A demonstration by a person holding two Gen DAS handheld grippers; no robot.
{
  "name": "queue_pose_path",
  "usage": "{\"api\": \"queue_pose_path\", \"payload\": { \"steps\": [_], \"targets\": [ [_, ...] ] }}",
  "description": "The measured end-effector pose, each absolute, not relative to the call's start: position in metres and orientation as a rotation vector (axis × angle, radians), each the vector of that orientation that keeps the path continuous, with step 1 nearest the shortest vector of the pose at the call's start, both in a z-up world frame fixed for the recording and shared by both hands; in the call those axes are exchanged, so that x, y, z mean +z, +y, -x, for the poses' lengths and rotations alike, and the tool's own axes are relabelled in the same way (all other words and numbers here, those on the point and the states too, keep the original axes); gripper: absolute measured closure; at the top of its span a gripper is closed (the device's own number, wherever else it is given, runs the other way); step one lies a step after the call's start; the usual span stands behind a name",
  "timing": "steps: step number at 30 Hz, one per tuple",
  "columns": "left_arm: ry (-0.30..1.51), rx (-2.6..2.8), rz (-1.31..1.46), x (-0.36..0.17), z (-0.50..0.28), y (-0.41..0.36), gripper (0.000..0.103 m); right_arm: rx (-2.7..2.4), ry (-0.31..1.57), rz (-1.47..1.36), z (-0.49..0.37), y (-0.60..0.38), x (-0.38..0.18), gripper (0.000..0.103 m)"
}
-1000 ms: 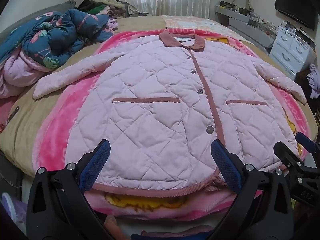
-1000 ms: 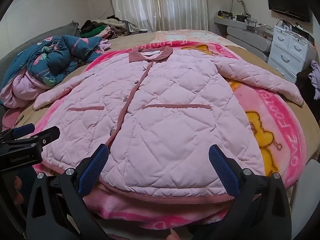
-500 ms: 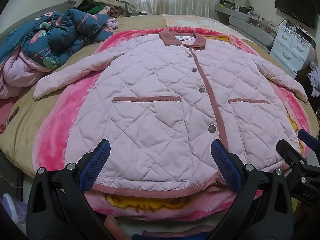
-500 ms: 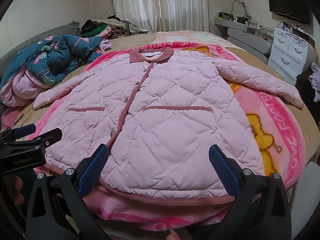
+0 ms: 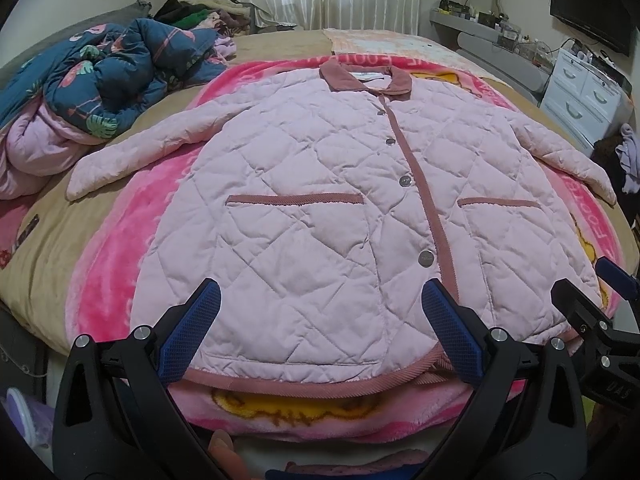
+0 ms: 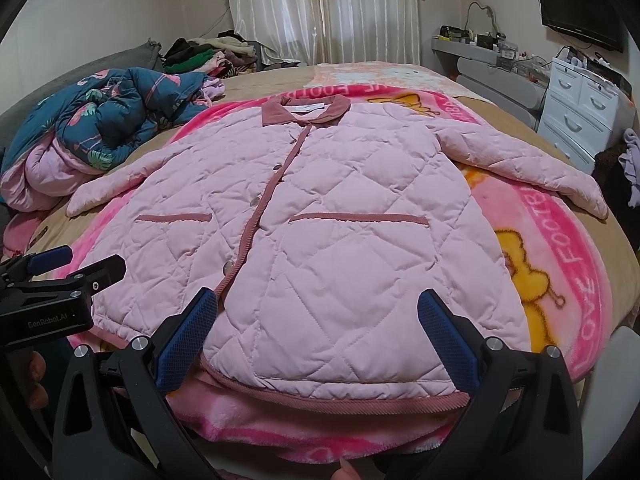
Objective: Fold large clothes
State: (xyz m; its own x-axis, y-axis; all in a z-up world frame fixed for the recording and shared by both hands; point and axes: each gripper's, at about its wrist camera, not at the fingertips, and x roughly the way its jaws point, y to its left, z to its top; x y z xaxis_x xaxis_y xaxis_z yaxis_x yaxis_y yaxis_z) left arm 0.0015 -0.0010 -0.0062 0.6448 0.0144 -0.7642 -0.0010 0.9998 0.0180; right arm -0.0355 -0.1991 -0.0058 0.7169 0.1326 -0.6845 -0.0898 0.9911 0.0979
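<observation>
A pale pink quilted jacket (image 5: 328, 216) (image 6: 328, 240) lies flat and buttoned on a bright pink blanket (image 5: 120, 248) (image 6: 560, 264), collar away from me and both sleeves spread out. My left gripper (image 5: 320, 328) hovers open above the hem's left half, nothing between its blue pads. Over the hem's right half my right gripper (image 6: 316, 328) stands open too and holds nothing. Each gripper shows in the other's view: the right gripper (image 5: 592, 292) at the right edge, the left gripper (image 6: 76, 264) at the left edge.
A heap of dark blue patterned bedding (image 5: 112, 80) (image 6: 108, 120) lies on the bed's left side, with piled clothes (image 6: 204, 54) behind it. A white drawer unit (image 6: 580, 112) and a wall television (image 6: 576, 4) stand at the right. Curtains (image 6: 324, 12) hang behind the bed.
Both grippers have drifted slightly, so the jacket sits a little differently in each view. The right gripper's tips have slid rightward in the left wrist view. Neither gripper has touched the jacket.
</observation>
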Motion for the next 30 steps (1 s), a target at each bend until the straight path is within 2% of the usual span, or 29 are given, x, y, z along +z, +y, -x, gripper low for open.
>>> {"api": "queue_pose_path", "payload": {
  "steps": [30],
  "targets": [
    [0.889, 0.029, -0.044, -0.01, -0.025, 0.004, 0.009, 0.122, 0.768, -0.052, 0.021, -0.209, -0.005, 0.004]
  ]
}}
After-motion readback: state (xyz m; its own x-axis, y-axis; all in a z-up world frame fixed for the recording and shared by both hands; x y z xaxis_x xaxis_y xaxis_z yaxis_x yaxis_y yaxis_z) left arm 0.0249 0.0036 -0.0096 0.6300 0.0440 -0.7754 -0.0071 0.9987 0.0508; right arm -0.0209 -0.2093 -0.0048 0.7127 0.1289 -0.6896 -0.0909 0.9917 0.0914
